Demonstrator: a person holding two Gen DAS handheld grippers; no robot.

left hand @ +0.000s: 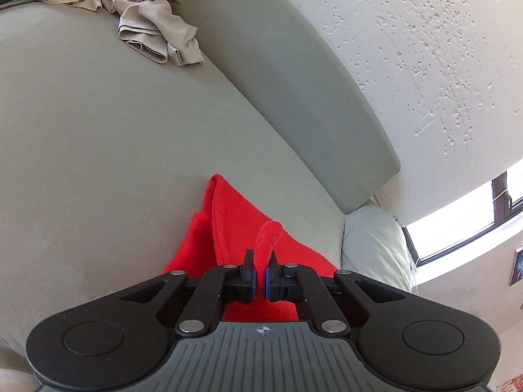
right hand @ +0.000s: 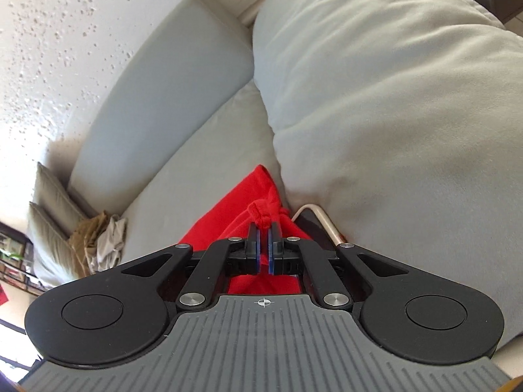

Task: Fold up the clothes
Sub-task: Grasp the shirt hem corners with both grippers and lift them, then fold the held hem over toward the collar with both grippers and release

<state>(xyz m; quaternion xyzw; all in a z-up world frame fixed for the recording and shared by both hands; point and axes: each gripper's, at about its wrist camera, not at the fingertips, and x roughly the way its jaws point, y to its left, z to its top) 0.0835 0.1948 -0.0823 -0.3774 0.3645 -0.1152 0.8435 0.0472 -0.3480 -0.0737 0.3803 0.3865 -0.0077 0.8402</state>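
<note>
Well away to the upper left of the left gripper (left hand: 261,261), crumpled beige clothes (left hand: 157,29) lie on the grey sofa seat (left hand: 98,150). Its fingers are clamped on a bunched fold of the red garment (left hand: 228,225), which spreads just ahead of and beneath them. The right gripper (right hand: 263,233) likewise pinches a knotted bit of the same red garment (right hand: 228,215), with a large pale cushion (right hand: 392,98) just to its right.
</note>
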